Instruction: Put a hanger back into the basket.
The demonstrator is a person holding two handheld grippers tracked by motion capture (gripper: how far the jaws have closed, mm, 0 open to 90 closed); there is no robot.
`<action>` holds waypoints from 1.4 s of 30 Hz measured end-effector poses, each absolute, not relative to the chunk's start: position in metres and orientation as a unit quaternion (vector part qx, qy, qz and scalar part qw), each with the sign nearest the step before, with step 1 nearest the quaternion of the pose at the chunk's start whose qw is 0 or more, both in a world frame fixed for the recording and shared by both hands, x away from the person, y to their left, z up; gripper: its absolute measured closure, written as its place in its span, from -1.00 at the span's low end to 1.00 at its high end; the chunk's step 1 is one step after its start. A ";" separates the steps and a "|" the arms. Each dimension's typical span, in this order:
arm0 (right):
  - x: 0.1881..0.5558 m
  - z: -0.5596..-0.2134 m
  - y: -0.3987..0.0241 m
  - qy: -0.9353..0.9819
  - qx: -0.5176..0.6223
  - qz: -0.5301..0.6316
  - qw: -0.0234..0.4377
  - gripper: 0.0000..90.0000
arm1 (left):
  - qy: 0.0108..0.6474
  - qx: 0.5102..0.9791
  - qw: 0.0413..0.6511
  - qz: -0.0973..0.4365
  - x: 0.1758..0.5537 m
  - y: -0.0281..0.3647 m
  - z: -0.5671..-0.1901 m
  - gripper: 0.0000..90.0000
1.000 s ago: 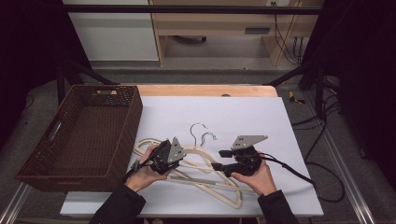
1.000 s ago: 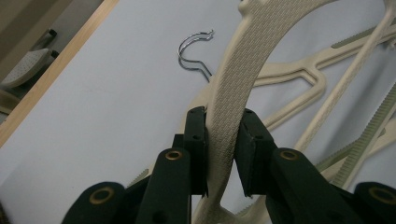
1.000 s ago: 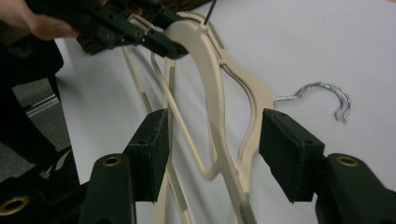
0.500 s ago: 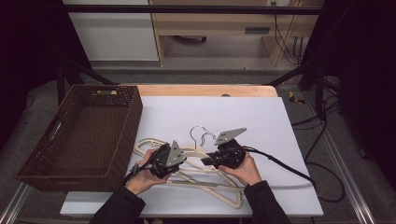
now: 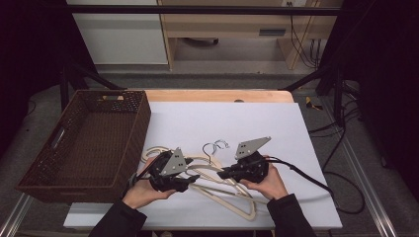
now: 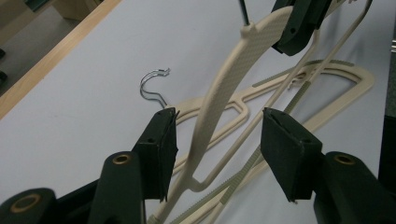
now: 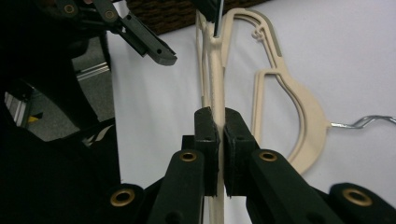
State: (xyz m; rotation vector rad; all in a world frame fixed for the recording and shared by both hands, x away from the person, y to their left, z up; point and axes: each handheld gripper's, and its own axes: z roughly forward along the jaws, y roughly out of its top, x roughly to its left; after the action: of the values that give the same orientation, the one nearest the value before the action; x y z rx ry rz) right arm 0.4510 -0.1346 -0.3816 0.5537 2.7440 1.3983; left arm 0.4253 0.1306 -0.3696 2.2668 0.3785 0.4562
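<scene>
Several cream plastic hangers (image 5: pixel 232 195) with metal hooks (image 5: pixel 212 148) lie tangled at the front of the white table (image 5: pixel 237 118). My right gripper (image 7: pixel 218 135) is shut on the arm of one cream hanger (image 7: pixel 215 79), which is lifted off the pile. That same arm (image 6: pixel 219 88) passes between the jaws of my left gripper (image 6: pixel 217 140), which have just been opening and stand clear of it. In the high view the left gripper (image 5: pixel 192 178) and right gripper (image 5: pixel 223 174) face each other over the pile. The right gripper (image 6: pixel 299 23) also shows in the left gripper view.
A brown woven basket (image 5: pixel 143 118) stands at the table's left, close to my left hand. Another hanger (image 7: pixel 299 107) lies flat on the table beside the held one. Cables trail off the right gripper across the table's right side.
The right gripper has moved left to the hangers and closed on one. The left gripper's jaws have opened and it has risen a little.
</scene>
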 end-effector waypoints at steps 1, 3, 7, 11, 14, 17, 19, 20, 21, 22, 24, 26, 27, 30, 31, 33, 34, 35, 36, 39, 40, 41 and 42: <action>0.450 -0.379 -0.134 0.877 0.171 0.449 0.007 0.92 | 0.150 0.892 0.390 0.173 0.426 0.130 -0.369 0.02; 0.447 -0.377 -0.133 0.877 0.164 0.452 0.004 0.92 | 0.151 0.895 0.387 0.162 0.430 0.129 -0.369 0.02; 0.445 -0.375 -0.128 0.880 0.150 0.450 0.007 0.92 | 0.154 0.901 0.377 0.147 0.436 0.127 -0.374 0.22; 0.445 -0.376 -0.124 0.883 0.141 0.448 0.004 0.92 | 0.150 0.903 0.381 0.128 0.437 0.128 -0.373 0.57; 0.447 -0.377 -0.123 0.882 0.142 0.450 0.002 0.90 | 0.148 0.906 0.372 0.135 0.435 0.128 -0.372 0.61; 0.446 -0.375 -0.124 0.879 0.150 0.452 0.016 0.83 | 0.151 0.908 0.371 0.127 0.433 0.128 -0.370 0.67; 0.445 -0.373 -0.126 0.875 0.157 0.456 0.032 0.72 | 0.148 0.909 0.371 0.120 0.431 0.128 -0.367 0.73; 0.445 -0.372 -0.127 0.873 0.161 0.459 0.038 0.66 | 0.151 0.907 0.376 0.115 0.429 0.128 -0.366 0.76; 0.445 -0.371 -0.128 0.870 0.164 0.462 0.044 0.62 | 0.149 0.908 0.374 0.113 0.429 0.128 -0.365 0.78; 0.444 -0.370 -0.129 0.869 0.167 0.464 0.047 0.56 | 0.151 0.907 0.379 0.107 0.427 0.127 -0.365 0.80; 0.442 -0.368 -0.130 0.864 0.172 0.469 0.063 0.45 | 0.151 0.905 0.384 0.099 0.425 0.127 -0.363 0.85; 0.441 -0.366 -0.132 0.860 0.176 0.473 0.077 0.32 | 0.153 0.903 0.390 0.094 0.422 0.125 -0.363 0.90; 0.440 -0.365 -0.134 0.858 0.179 0.475 0.086 0.26 | 0.158 0.901 0.394 0.093 0.421 0.124 -0.362 0.91; 0.437 -0.360 -0.139 0.851 0.189 0.478 0.106 0.06 | 0.176 0.893 0.402 0.098 0.418 0.125 -0.359 0.91; 0.435 -0.358 -0.143 0.847 0.195 0.480 0.122 0.00 | 0.180 0.892 0.402 0.099 0.418 0.125 -0.359 0.91; 0.432 -0.356 -0.149 0.839 0.204 0.485 0.137 -0.14 | 0.192 0.886 0.409 0.106 0.418 0.127 -0.357 0.91; 0.432 -0.355 -0.153 0.834 0.213 0.487 0.146 -0.21 | 0.199 0.883 0.410 0.108 0.418 0.128 -0.356 0.91; 0.431 -0.354 -0.157 0.829 0.223 0.490 0.152 -0.28 | 0.208 0.878 0.416 0.111 0.417 0.129 -0.355 0.91; 0.430 -0.354 -0.162 0.824 0.233 0.492 0.158 -0.34 | 0.213 0.876 0.418 0.114 0.418 0.131 -0.353 0.91; 0.426 -0.357 -0.178 0.810 0.262 0.496 0.170 -0.41 | 0.228 0.868 0.425 0.120 0.418 0.135 -0.349 0.91; 0.425 -0.358 -0.182 0.806 0.271 0.497 0.174 -0.47 | 0.232 0.865 0.427 0.124 0.417 0.137 -0.347 0.91; 0.423 -0.360 -0.187 0.802 0.282 0.496 0.177 -0.50 | 0.234 0.864 0.428 0.127 0.417 0.138 -0.345 0.91; 0.421 -0.362 -0.191 0.799 0.290 0.495 0.181 -0.52 | 0.236 0.861 0.430 0.131 0.416 0.140 -0.341 0.91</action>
State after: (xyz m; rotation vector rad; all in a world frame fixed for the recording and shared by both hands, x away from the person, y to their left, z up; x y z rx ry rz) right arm 0.4214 -0.1915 -0.3616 0.8191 2.2559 1.3996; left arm 0.4165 0.1396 -0.3414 2.1491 0.5900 0.3280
